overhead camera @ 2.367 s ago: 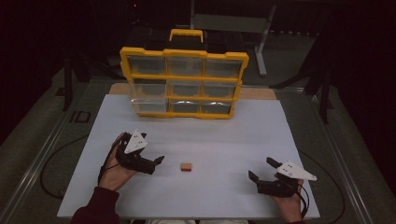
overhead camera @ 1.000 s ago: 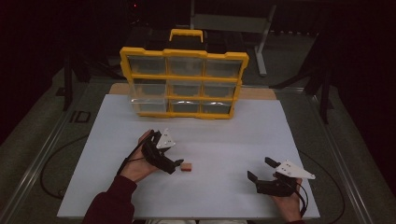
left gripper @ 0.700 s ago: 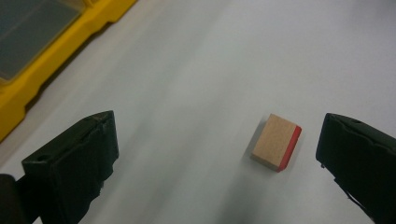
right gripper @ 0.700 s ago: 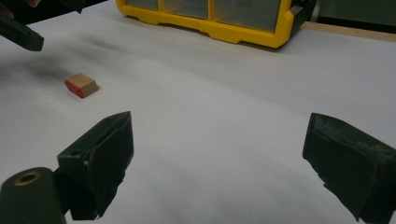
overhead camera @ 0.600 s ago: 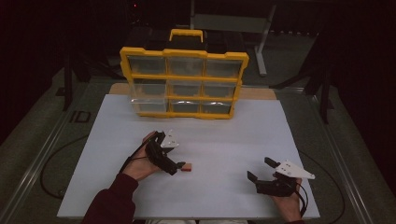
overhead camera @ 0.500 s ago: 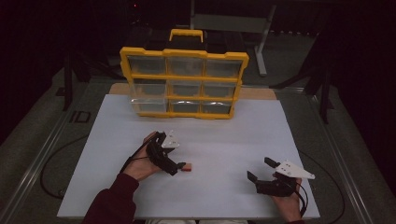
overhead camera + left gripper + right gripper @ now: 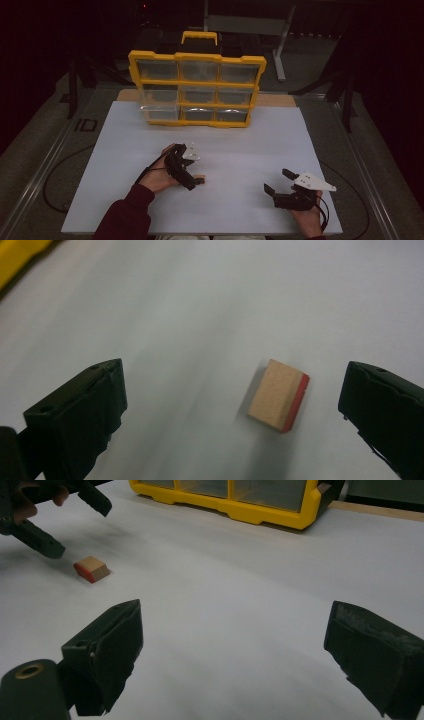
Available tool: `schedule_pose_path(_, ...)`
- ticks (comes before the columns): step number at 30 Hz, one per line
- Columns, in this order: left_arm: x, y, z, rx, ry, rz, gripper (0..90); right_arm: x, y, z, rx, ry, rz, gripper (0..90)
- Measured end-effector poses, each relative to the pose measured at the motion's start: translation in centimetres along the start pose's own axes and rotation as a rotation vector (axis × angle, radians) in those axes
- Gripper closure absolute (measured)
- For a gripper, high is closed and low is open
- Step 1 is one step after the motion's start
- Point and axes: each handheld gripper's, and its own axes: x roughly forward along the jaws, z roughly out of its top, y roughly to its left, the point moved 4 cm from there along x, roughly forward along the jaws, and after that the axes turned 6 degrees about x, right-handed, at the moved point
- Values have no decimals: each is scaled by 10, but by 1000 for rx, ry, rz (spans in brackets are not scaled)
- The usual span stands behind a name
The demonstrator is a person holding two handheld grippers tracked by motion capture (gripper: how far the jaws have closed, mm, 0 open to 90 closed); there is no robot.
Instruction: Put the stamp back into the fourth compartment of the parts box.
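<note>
Since the earlier frames, the left gripper (image 7: 196, 181) has travelled rightward across the white table (image 7: 250, 150) to the small tan wooden block with a red edge (image 7: 278, 395). Its fingers (image 7: 80, 410) are spread wide, straddling the block without touching it. The right gripper (image 7: 278, 182) rests near the table's front right, fingers (image 7: 107, 647) released, empty. Behind stands a yellow-framed compartment organiser box (image 7: 197, 87).

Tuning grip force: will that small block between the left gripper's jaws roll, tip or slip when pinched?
The block looks like rigid wood with flat faces, lying on a broad one, so it likely won't roll or tip. Probably light. The left gripper is open, the block nearer one jaw, so closing may slide it over the smooth table.
</note>
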Motion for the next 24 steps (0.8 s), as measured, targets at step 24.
schedule_pose_path(24, -7, -1, -9, -55, -50, 47, 0, 2, 1, -1, -3, 6, 3, 89)
